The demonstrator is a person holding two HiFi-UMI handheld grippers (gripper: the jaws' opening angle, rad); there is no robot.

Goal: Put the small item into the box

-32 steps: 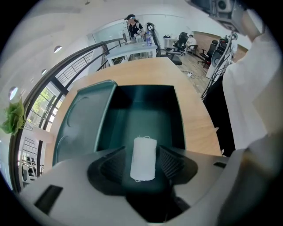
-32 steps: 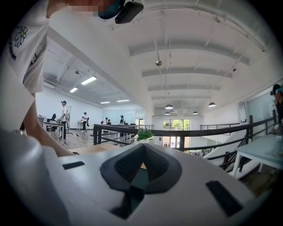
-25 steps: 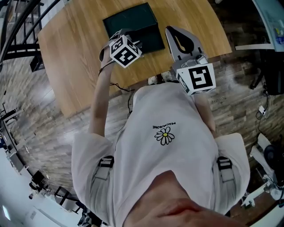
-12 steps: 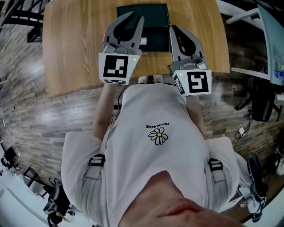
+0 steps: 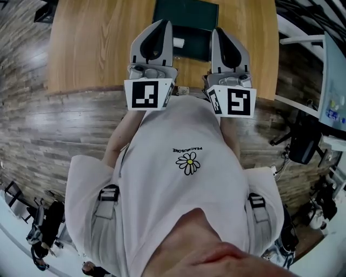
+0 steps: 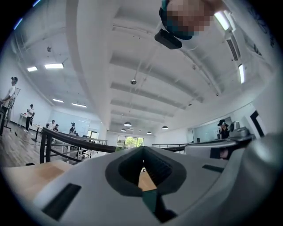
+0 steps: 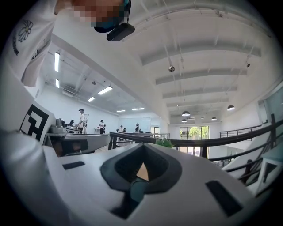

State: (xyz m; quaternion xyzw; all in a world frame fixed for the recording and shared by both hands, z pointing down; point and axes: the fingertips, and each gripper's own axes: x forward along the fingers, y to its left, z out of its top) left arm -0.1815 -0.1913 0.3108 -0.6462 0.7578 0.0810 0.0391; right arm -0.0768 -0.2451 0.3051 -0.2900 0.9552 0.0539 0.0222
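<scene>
if a descent were made now, the counter (image 5: 97,48) or the dark green box (image 5: 186,13) could be knocked, since the jaws of the left gripper (image 5: 164,26) and right gripper (image 5: 220,33) are pressed together (nothing is held); the small white item (image 5: 178,41) would be shoved, not gripped. it is seen between the two grippers, on the box's dark near panel.

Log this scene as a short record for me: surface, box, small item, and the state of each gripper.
surface: wooden table
box: dark green box on the table, just ahead of both grippers
small item: white item at the box's near left edge, beside the left gripper, held by neither gripper
left gripper: jaws together, nothing between them
right gripper: jaws together, nothing between them
</scene>
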